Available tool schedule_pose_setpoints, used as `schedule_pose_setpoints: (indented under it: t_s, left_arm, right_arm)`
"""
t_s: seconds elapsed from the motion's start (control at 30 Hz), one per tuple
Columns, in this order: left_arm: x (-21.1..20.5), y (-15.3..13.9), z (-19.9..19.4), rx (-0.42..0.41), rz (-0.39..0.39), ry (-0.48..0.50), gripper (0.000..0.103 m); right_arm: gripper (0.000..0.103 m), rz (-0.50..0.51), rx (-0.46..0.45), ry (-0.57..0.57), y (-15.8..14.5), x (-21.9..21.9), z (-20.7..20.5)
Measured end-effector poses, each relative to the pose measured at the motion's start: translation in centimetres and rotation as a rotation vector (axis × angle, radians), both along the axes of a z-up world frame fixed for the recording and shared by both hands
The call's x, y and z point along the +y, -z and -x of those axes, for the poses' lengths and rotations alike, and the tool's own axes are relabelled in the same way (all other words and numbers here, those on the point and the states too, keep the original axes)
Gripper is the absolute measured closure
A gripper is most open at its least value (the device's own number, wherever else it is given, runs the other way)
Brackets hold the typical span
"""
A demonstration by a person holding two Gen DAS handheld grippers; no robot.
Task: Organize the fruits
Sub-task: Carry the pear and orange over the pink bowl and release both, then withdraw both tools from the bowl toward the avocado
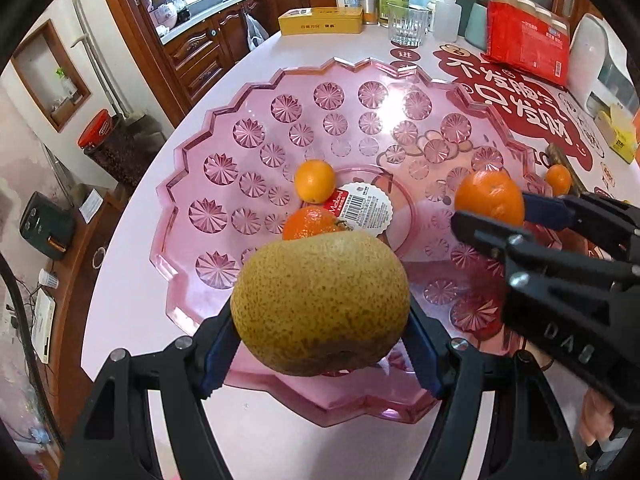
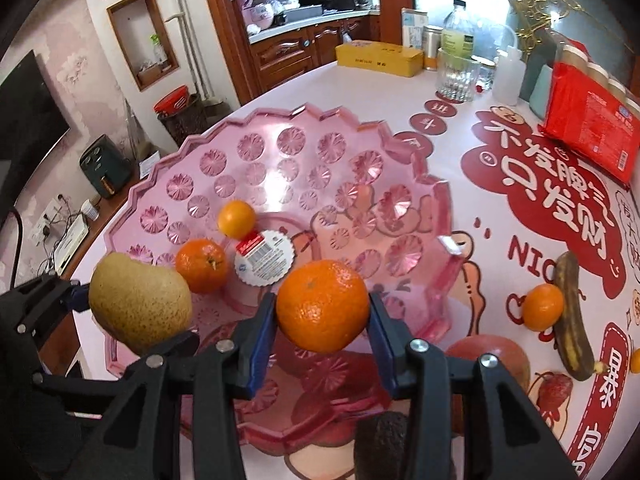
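Observation:
My left gripper [image 1: 320, 354] is shut on a large speckled yellow-brown pear [image 1: 320, 304], held over the near side of the pink scalloped fruit bowl [image 1: 248, 92]. My right gripper [image 2: 322, 334] is shut on an orange [image 2: 323, 306] above the bowl's right part; that same orange [image 1: 490, 198] and the right gripper [image 1: 490, 216] show in the left wrist view. The pear [image 2: 138, 300] appears at left in the right wrist view. Inside the bowl [image 2: 160, 168] lie a small yellow-orange citrus [image 1: 315, 181] [image 2: 236, 219] and a tangerine [image 1: 310, 224] [image 2: 201, 266] beside a white label [image 2: 266, 258].
Outside the bowl on the table's red-printed mat lie a small orange [image 2: 543, 306], a dark spotted banana [image 2: 573, 316], a red apple [image 2: 496, 354] and a dark avocado [image 2: 386, 436]. At the back stand a drinking glass [image 2: 456, 76], bottles, a yellow box [image 2: 378, 58] and a red packet [image 2: 588, 136].

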State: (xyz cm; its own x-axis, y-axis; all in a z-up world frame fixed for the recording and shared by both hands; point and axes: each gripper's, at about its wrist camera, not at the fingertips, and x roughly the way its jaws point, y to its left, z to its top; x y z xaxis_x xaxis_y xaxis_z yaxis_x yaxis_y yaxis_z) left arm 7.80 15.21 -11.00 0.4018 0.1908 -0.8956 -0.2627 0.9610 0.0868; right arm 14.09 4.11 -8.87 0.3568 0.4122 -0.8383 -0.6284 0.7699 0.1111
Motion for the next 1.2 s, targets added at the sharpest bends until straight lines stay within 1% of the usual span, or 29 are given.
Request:
schedule_pose_setpoints:
  t_s: [0.17,0.3,0.4,0.47,0.53,0.67,0.9,1.2]
  left_arm:
    - [0.0,0.0,0.1,0.004,-0.006,0.002,0.030]
    - [-0.3,-0.2,0.2,0.011,-0.007,0.007,0.029]
    - [-0.6,-0.5,0.4,0.000,-0.002,0.015,0.022]
    - [-0.8,-1.0,0.7,-0.020,0.001,0.022,0.013]
    - [-0.9,-1.3,0.9,-0.033,0.012,0.027,0.009]
    - [-1.0,-1.9,1.2,-0.042,0.036,0.026,0.009]
    - [-1.0,-2.7,2.2,-0.059,0.035,0.000,0.009]
    - [-1.8,-4.9,3.2,-0.101,0.021,-0.006,0.009]
  right_arm:
    - [0.057,0.011,-0.014,-0.016,0.2,0.3,0.6]
    - [0.055,-0.019,0.000,-0.021,-0.1,-0.2,0.8]
    - [0.052,-0.043,0.005,-0.014,-0.5,-0.6,0.8]
    - [0.051,-0.054,0.003,-0.010,-0.8,-0.9,1.0]
    - [0.050,-0.065,-0.001,-0.009,-1.2,-1.1,1.1]
    - [0.050,-0.093,-0.012,-0.004,-2.1,-1.7,1.6]
    - [0.050,-0.134,-0.036,0.005,-3.4,-2.6,2.5]
    - [0.050,-0.197,-0.041,0.033,-4.7,-4.8,3.1]
